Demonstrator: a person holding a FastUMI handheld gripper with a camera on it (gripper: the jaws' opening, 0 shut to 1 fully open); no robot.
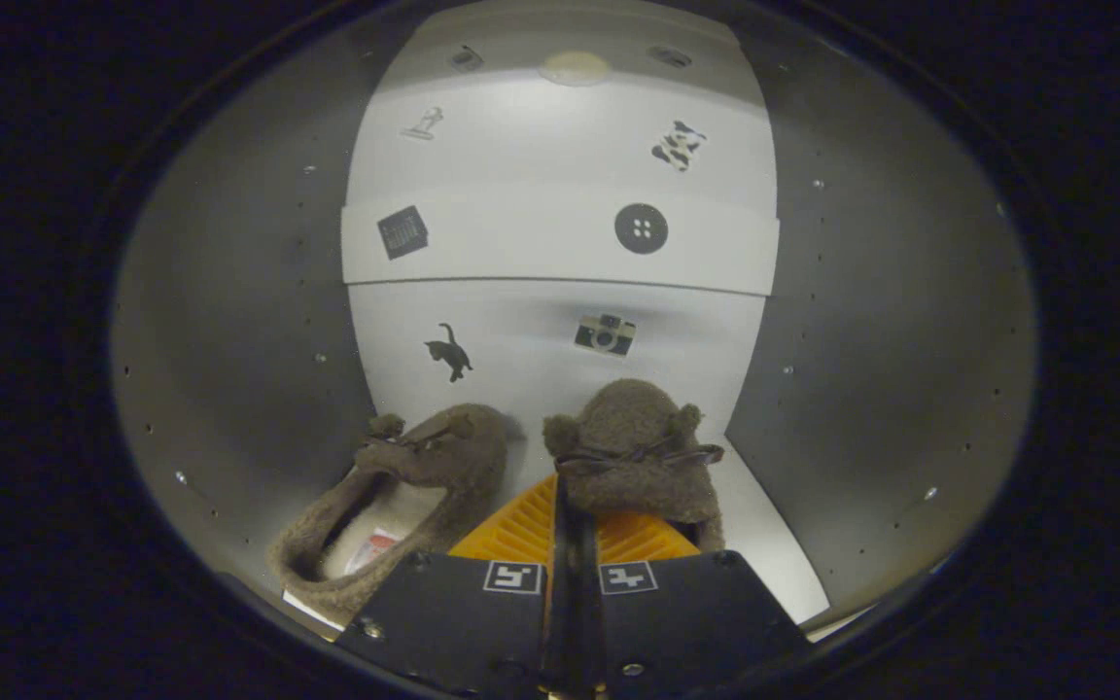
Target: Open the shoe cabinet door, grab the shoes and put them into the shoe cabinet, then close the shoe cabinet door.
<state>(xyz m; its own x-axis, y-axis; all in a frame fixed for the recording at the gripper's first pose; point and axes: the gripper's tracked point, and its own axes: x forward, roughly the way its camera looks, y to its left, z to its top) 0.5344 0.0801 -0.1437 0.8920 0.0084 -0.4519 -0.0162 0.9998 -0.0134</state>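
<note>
I am looking into the open shoe cabinet (560, 243), whose white back wall carries small stickers. Two brown fuzzy slippers are on its floor. The left slipper (404, 486) lies beside my fingers, its pale lining facing me. The right slipper (633, 442), with a dark bow, is directly ahead of me. My gripper (572, 515) is shut on the right slipper's near edge, a thin dark strip of it pinched between both fingers. The slipper's toe points at the back wall, and its heel is hidden behind my fingers.
Grey side walls (239, 321) with rows of small holes close in left and right. A white shelf front crosses the back wall at mid height. A strip of bare white cabinet floor (764, 544) lies right of the held slipper.
</note>
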